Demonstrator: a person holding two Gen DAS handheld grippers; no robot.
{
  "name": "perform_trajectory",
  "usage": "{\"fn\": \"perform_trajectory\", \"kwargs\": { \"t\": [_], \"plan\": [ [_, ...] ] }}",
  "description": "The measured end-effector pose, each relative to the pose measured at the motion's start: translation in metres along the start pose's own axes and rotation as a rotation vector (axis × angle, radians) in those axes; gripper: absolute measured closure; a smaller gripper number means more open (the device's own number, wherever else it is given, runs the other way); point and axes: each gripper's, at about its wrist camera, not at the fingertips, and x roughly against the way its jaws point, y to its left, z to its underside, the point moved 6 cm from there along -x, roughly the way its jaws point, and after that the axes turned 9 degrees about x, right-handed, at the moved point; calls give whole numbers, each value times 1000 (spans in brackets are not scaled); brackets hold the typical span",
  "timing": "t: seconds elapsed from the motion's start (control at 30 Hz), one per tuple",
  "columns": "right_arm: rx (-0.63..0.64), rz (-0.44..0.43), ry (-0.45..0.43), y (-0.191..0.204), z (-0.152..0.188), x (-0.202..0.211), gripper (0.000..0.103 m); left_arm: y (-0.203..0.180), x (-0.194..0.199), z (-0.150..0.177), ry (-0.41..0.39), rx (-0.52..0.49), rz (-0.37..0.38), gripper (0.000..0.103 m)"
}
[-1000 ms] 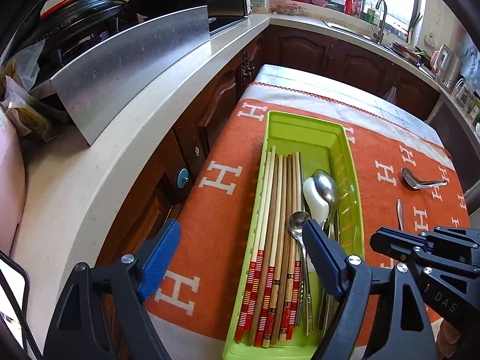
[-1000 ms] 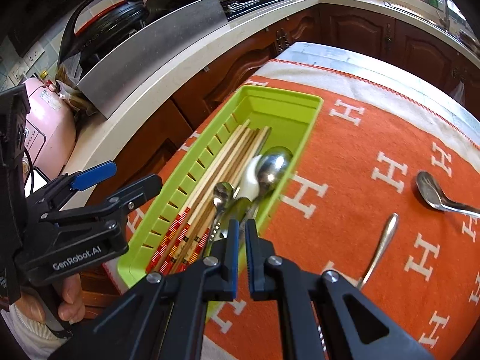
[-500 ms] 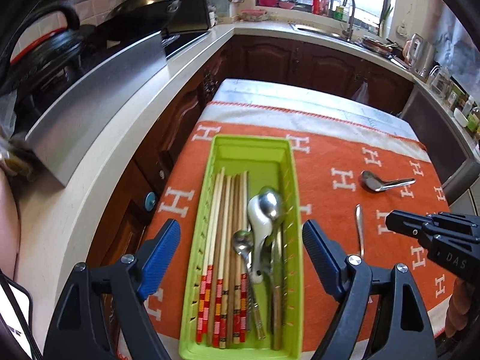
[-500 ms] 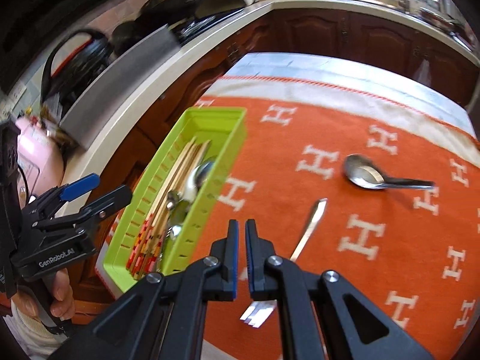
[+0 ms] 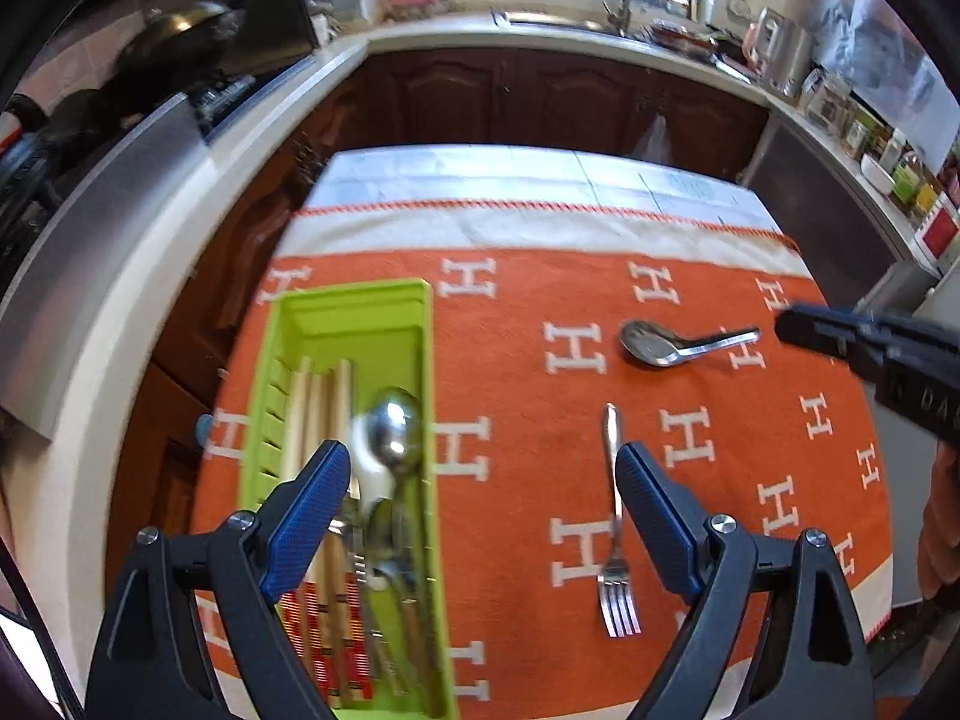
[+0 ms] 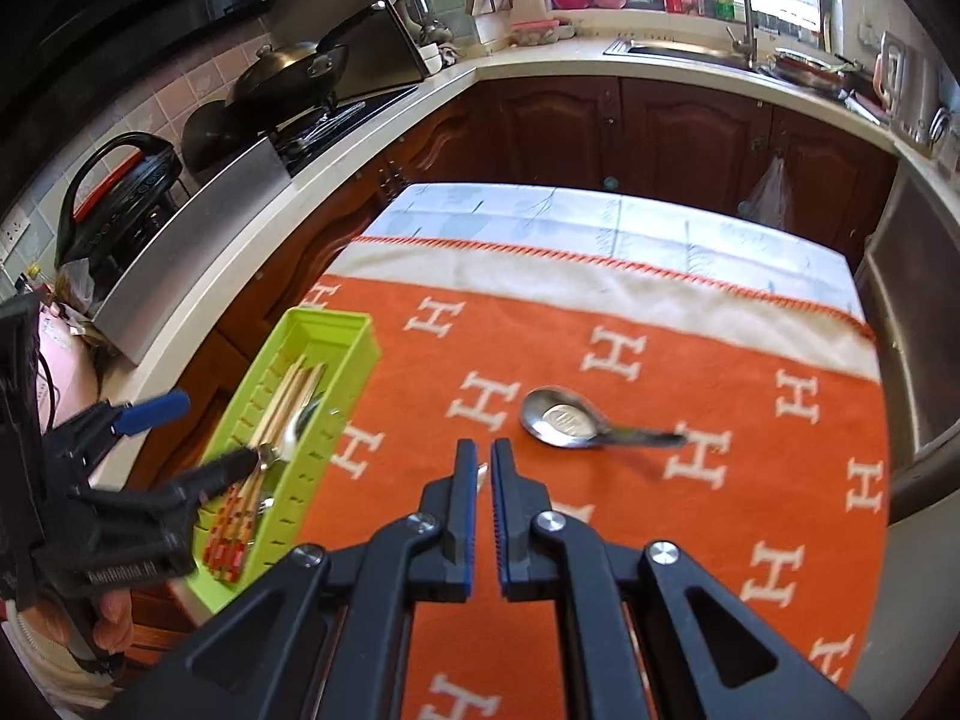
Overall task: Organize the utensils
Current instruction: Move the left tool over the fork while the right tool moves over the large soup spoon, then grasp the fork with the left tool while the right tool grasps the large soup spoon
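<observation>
Left tongs (image 5: 483, 471) wide, opening, empty; right tongs (image 6: 483, 459) narrow, opening, empty. Flat fork (image 5: 613, 516) may skid on cloth (image 5: 516, 360) under the pads.

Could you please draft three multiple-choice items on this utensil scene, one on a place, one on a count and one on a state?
1. Where does the fork lie?
A. in the green tray
B. on the orange cloth
C. on the counter

2. How many utensils lie loose on the orange cloth?
A. two
B. four
C. none

3. What is between the fingers of the left gripper?
A. a spoon
B. chopsticks
C. nothing

Answers: 1 B, it rests on the cloth right of the green tray. 2 A, only the fork and a metal spoon. 3 C, its jaws stand wide, still opening, gripping nothing.
</observation>
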Motion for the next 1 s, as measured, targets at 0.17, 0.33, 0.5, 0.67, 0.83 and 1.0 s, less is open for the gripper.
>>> {"fn": "perform_trajectory", "kwargs": {
  "t": [0.17, 0.33, 0.5, 0.67, 0.83, 1.0],
  "plan": [
    [76, 19, -1, -24, -8, -23, 73, -33, -49, 27, 138, -16, 41, 15],
    [223, 15, 76, -24, 6, -67, 73, -55, -83, 52, 211, -42, 34, 36],
    [309, 15, 118, -23, 19, -99, 73, -67, -100, 61, 230, -46, 26, 43],
    [372, 40, 131, -24, 23, -119, 73, -73, -105, 64, 221, -75, -13, 50],
    [429, 33, 159, -19, 31, -134, 73, -71, -106, 61, 198, -62, -26, 64],
    [408, 37, 129, -24, 27, -135, 65, -57, -106, 52, 203, 8, -15, 96]
  ]
}}
